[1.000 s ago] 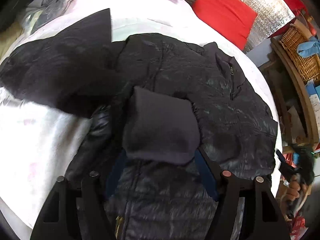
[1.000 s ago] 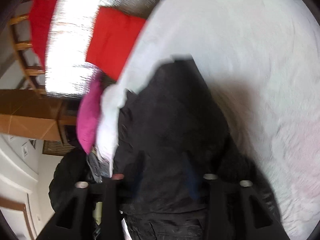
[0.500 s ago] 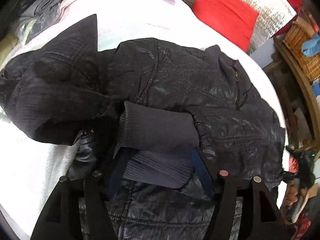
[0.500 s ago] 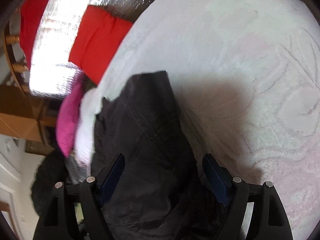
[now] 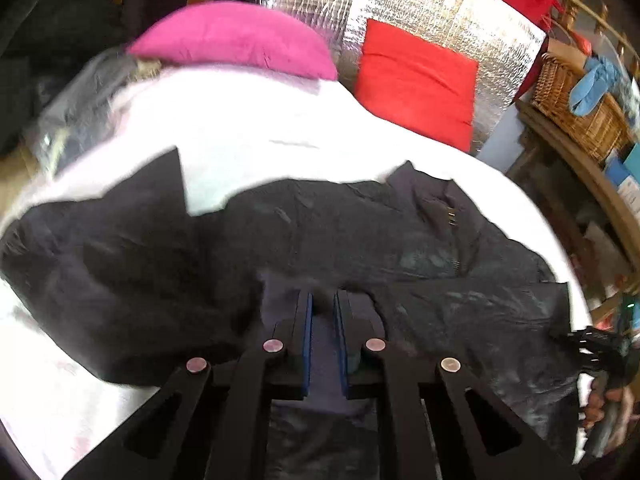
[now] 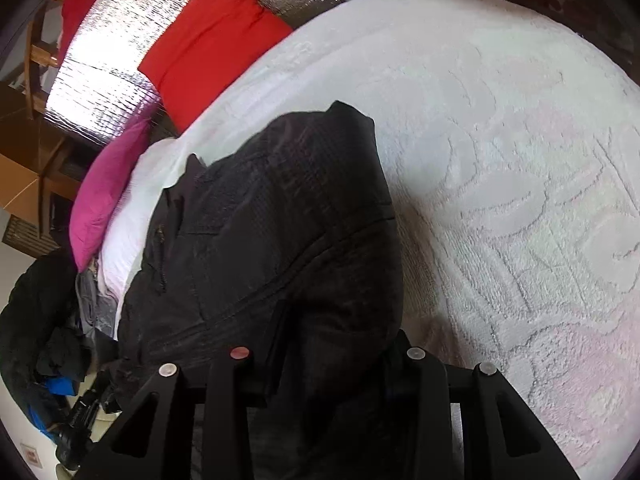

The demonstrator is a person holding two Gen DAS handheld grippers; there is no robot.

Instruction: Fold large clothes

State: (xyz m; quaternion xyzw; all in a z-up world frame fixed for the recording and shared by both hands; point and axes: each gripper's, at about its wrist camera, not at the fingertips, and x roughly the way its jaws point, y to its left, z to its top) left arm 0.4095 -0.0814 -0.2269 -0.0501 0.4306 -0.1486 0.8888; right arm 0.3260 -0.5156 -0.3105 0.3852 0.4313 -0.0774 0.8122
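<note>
Item: black quilted jacket (image 5: 360, 248), lying spread across the white bedspread (image 5: 248, 128), collar toward the red cushion (image 5: 416, 80) at the head edge.

Left gripper (image 5: 322, 308): pressed together, pinching the knitted cuff (image 5: 280, 296).

Right gripper (image 6: 332, 344): jaws closing, a thick jacket fold bulging between them.

Handling: both grips should be biting deep, lifting together and laying the fold flat, edges aligned.

Writing: none readable; no label showing.
</note>
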